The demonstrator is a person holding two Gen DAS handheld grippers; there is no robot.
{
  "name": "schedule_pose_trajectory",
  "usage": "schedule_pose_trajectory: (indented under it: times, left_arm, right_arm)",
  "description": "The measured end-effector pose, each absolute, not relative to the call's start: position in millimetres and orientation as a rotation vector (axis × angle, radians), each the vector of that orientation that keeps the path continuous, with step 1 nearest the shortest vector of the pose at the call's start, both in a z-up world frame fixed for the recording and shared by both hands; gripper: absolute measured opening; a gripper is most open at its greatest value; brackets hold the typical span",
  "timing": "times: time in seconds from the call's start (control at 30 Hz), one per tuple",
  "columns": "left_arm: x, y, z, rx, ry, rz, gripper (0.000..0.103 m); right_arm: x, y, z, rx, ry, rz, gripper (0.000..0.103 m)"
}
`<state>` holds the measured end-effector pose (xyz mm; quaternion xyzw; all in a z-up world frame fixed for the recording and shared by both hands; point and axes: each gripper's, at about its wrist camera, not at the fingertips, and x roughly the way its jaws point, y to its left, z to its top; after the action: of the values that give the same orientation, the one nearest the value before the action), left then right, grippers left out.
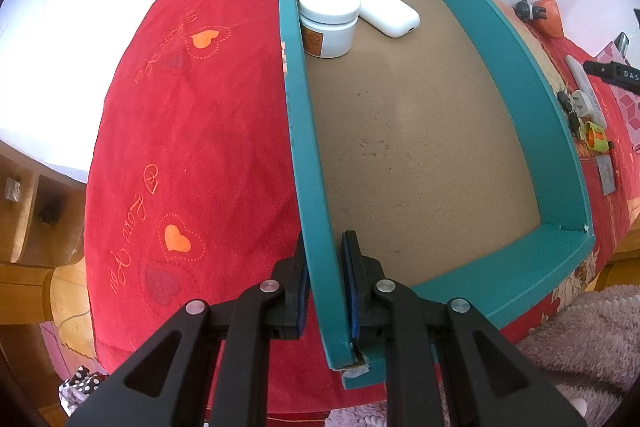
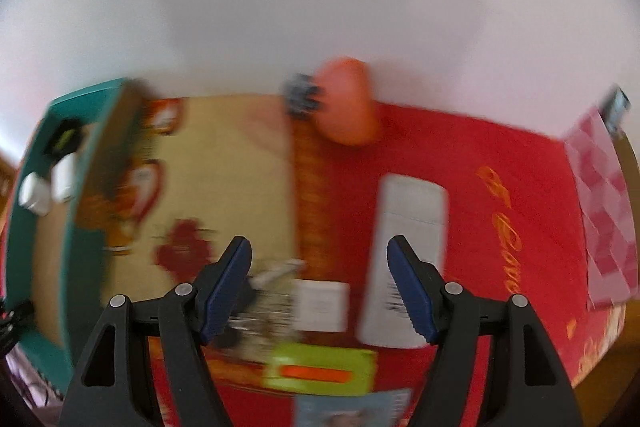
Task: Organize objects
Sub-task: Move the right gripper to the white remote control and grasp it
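A teal cardboard box (image 1: 568, 163) sits on a red heart-print cloth (image 1: 192, 131). At its far left corner stand a white jar (image 1: 329, 21), a white earbud case (image 1: 389, 12) and a dark object, so sorting seems barely begun. Loose on the cloth lie a white remote (image 2: 406, 259), a white plug (image 2: 320, 305) and a green toy (image 2: 320, 373). The left gripper (image 1: 325, 287) straddles the box's near left wall, jaws pressed against it. The right gripper (image 2: 320, 287) hovers spread wide above the plug.
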<state>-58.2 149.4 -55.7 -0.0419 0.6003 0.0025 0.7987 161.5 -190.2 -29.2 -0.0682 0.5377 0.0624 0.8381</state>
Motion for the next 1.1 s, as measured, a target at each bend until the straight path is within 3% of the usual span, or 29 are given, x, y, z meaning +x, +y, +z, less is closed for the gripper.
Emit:
schedule_pose_trajectory:
  times: [0.5, 1.1]
  left_arm:
    - [-58.1, 150.3, -55.6, -0.091, 1.288, 0.005, 0.014]
    - [-45.7, 142.3, -56.7, -0.063, 1.353, 0.03, 0.013]
  right_arm:
    - [183.0, -253.8, -64.9, 0.004, 1.257, 0.011, 0.072]
    - [193.0, -252.8, -84.4, 0.001, 1.316, -0.002, 0.072]
